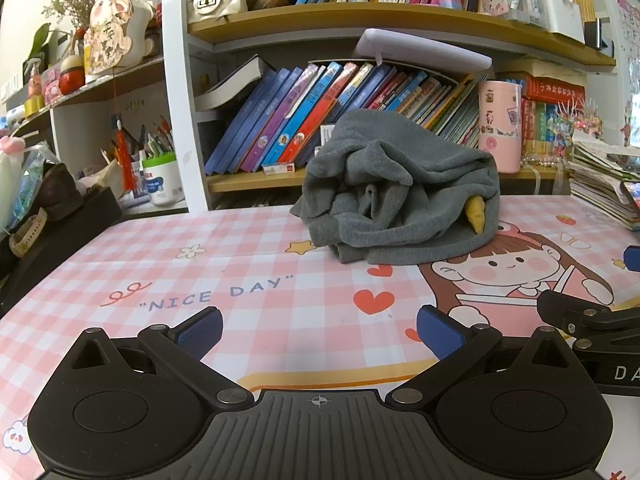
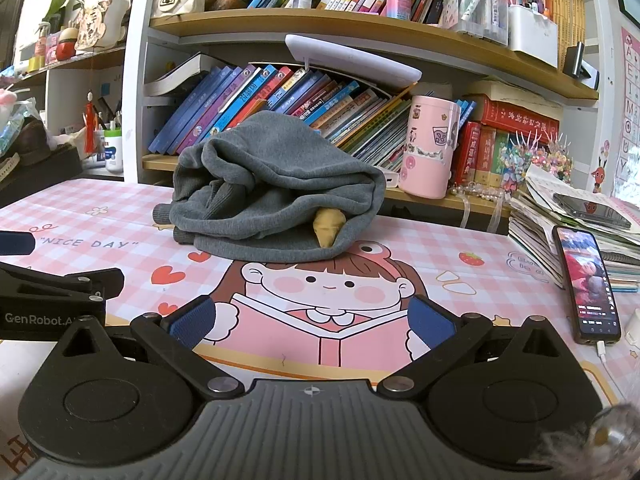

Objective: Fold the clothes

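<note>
A grey sweatshirt (image 1: 400, 192) lies crumpled in a heap at the far side of the pink checked mat (image 1: 240, 264), with a yellow-tan patch (image 1: 476, 216) poking out of a fold. The right wrist view shows the same sweatshirt (image 2: 276, 188) and its tan patch (image 2: 328, 226). My left gripper (image 1: 319, 332) is open near the front of the mat, well short of the heap, holding nothing. My right gripper (image 2: 312, 322) is open too, over the cartoon girl print, empty. Each gripper shows at the edge of the other's view.
A bookshelf (image 1: 360, 28) packed with books stands right behind the heap. A pink canister (image 2: 430, 148) sits on its lower board. A stack of papers (image 2: 576, 220) and a lit phone (image 2: 586, 284) lie at the right. A black box (image 1: 60, 232) borders the mat's left side.
</note>
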Action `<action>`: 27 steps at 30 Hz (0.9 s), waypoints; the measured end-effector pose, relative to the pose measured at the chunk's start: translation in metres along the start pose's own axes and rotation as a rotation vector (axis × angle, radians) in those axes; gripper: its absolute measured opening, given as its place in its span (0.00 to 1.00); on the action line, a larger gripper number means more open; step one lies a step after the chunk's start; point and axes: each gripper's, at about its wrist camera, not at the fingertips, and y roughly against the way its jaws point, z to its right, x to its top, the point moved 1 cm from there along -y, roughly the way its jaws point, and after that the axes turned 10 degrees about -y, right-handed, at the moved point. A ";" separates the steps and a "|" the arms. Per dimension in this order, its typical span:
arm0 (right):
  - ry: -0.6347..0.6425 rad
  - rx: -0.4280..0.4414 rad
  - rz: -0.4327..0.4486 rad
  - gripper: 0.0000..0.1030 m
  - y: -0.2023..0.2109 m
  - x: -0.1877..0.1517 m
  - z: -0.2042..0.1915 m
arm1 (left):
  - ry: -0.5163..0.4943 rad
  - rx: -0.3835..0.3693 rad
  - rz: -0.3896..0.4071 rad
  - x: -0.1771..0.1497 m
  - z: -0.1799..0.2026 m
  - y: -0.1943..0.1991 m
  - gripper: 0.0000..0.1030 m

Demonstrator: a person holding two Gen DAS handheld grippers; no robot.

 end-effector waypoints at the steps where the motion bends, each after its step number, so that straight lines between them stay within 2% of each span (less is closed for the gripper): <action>1: 0.000 0.000 0.000 1.00 0.000 0.000 0.000 | 0.000 0.000 -0.001 0.000 0.000 0.000 1.00; 27: 0.000 0.001 -0.002 1.00 0.000 0.000 0.000 | 0.006 0.005 -0.008 0.001 -0.002 0.000 1.00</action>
